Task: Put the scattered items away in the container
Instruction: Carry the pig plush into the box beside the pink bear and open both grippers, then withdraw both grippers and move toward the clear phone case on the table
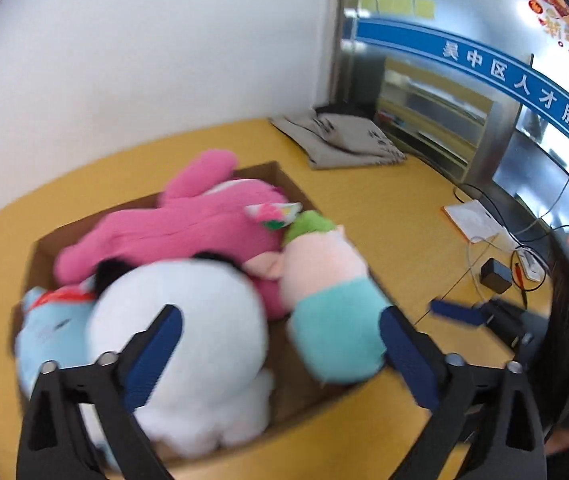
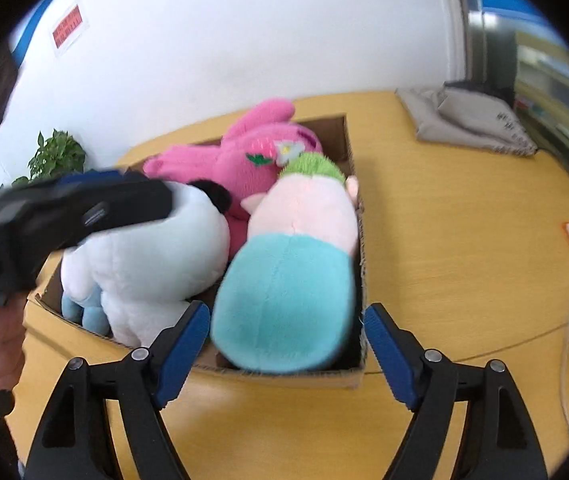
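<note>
My left gripper [image 1: 280,354] sits right under the lens, blue pads spread wide with nothing pinched between them. Just past those fingers is the white plush [image 1: 188,344], big and round, filling the near end of the cardboard box [image 1: 272,170]. Beside it on the right, the pink-and-teal plush [image 1: 332,300] with the green tuft leans over the box's near right wall, close to my right-hand pad but not clamped.

Over on the other side, my right gripper [image 2: 286,350] is open too, its pads standing either side of that doll's teal bottom, and nothing is squeezed there. Further into the box lies the pink plush [image 1: 188,228], stretched across the far half, and a light blue plush [image 1: 50,332] is wedged at the left end under the white one. All four toys are inside the box.

In the right wrist view my left hand [image 2: 2,336] grips its handle at the left edge.

The box rests on the yellow table [image 2: 444,240]. Well beyond it, near the wall, lies a folded grey cloth [image 1: 344,140]. Off to the right are a notepad [image 1: 472,220], a small black adapter [image 1: 494,274] and loose cables. A green plant [image 2: 56,158] shows at the table's far left.
</note>
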Demonstrator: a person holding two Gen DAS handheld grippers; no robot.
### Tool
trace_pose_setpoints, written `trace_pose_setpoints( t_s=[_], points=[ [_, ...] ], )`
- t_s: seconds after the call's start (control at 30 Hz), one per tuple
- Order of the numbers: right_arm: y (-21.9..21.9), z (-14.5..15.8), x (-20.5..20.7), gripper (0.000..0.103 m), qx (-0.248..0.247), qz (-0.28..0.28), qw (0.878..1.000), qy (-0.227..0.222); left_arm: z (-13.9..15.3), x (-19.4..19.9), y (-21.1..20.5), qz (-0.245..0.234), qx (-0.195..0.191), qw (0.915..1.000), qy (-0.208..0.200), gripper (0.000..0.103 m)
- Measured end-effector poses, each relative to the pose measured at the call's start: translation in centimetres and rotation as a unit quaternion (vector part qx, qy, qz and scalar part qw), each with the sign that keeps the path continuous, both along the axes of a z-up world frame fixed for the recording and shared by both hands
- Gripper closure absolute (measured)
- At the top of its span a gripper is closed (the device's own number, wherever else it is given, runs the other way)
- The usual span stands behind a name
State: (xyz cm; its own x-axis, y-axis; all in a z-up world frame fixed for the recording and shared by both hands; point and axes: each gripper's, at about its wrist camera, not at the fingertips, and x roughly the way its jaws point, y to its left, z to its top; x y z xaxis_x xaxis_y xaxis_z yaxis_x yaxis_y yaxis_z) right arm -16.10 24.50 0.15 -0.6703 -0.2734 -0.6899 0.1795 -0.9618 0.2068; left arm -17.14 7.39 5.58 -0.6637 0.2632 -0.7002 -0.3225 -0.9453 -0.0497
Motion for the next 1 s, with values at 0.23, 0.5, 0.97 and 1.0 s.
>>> trace_pose_setpoints(
  t_s=[0.23, 0.5, 0.97, 1.0],
  points=[
    [-2.4, 2.1, 6.2, 0.02, 0.06, -0.007, 0.997, 0.051, -1.5, 10.4, -8.2, 0.102, -0.003, 0.9947, 0.005, 0.0],
    [-3.9, 4.2, 9.2, 0.02, 0.095, -0.019, 0.992, 0.077, -2.7, 15.0, -10.3, 0.133, 0.026, 0.9908, 0.002, 0.0],
    [-4.9, 5.5, 11.5, 0.02, 0.118, -0.023, 0.988, 0.092, -2.3, 16.9, -10.1, 0.111, 0.051, 0.9925, 0.009, 0.0],
    [-4.9, 5.5, 11.6, 0.02, 0.119, -0.023, 0.988, 0.092, -2.3, 17.0, -10.1, 0.11, 0.052, 0.9926, 0.008, 0.0]
  ],
)
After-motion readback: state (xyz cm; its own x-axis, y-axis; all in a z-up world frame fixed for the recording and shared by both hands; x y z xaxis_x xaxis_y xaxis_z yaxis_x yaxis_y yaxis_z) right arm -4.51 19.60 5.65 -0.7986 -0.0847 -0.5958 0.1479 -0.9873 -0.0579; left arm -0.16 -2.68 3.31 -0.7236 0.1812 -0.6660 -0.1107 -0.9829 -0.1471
